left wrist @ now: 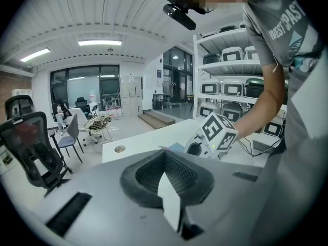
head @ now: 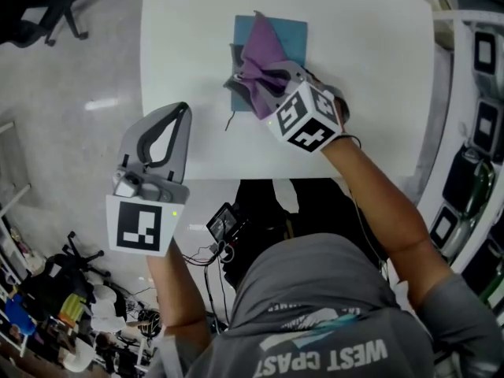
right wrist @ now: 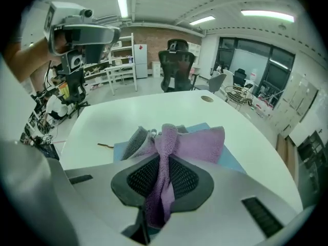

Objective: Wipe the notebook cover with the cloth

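Note:
A blue notebook (head: 291, 31) lies flat on the white table (head: 370, 69), towards its far side. My right gripper (head: 242, 81) hovers over the notebook's near left part, shut on a purple cloth (head: 264, 53). The cloth bunches up between the jaws and fans out over the cover. In the right gripper view the cloth (right wrist: 197, 145) runs down between the pads, and the notebook (right wrist: 234, 164) shows under it. My left gripper (head: 183, 110) hangs off the table's near left corner, its tips together and nothing in them. From the left gripper view, my right gripper's marker cube (left wrist: 219, 132) is seen over the table.
A thin brown string (head: 229, 121) trails from the notebook's near left corner. A black office chair (head: 47, 6) stands at the far left. Shelves with boxes (head: 476, 132) line the right side. Cluttered gear (head: 71, 305) sits on the floor at lower left.

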A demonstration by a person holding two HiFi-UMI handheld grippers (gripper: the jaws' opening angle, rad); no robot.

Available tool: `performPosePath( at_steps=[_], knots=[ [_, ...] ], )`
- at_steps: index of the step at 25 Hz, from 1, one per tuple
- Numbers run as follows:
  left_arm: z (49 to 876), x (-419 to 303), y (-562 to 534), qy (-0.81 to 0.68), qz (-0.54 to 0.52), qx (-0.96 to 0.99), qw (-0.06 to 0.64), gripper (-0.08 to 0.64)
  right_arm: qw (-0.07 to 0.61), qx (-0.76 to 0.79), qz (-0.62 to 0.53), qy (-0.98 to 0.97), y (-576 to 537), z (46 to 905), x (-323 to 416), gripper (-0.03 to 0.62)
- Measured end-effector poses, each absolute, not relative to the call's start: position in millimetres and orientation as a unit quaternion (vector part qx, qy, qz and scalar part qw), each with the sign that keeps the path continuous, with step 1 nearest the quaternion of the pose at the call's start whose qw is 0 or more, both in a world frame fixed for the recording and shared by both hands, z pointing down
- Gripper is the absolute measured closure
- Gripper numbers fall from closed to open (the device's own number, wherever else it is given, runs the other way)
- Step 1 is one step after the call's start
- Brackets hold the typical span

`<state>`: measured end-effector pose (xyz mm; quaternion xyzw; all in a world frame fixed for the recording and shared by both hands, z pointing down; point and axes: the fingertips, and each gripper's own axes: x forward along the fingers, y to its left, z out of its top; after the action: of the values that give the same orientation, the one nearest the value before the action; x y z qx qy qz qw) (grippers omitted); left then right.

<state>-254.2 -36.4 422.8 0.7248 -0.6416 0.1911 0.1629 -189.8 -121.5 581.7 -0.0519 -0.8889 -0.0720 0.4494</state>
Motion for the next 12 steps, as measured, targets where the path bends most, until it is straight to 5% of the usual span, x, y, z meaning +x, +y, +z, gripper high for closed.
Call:
performPosePath(
  at_steps=[12],
  knots=[
    [397, -260, -40, -0.652, 0.186, 0.721, 0.141, 0.557, 0.445, 0.094, -0.031, -0.890, -211, 560, -130, 0.517]
  ],
)
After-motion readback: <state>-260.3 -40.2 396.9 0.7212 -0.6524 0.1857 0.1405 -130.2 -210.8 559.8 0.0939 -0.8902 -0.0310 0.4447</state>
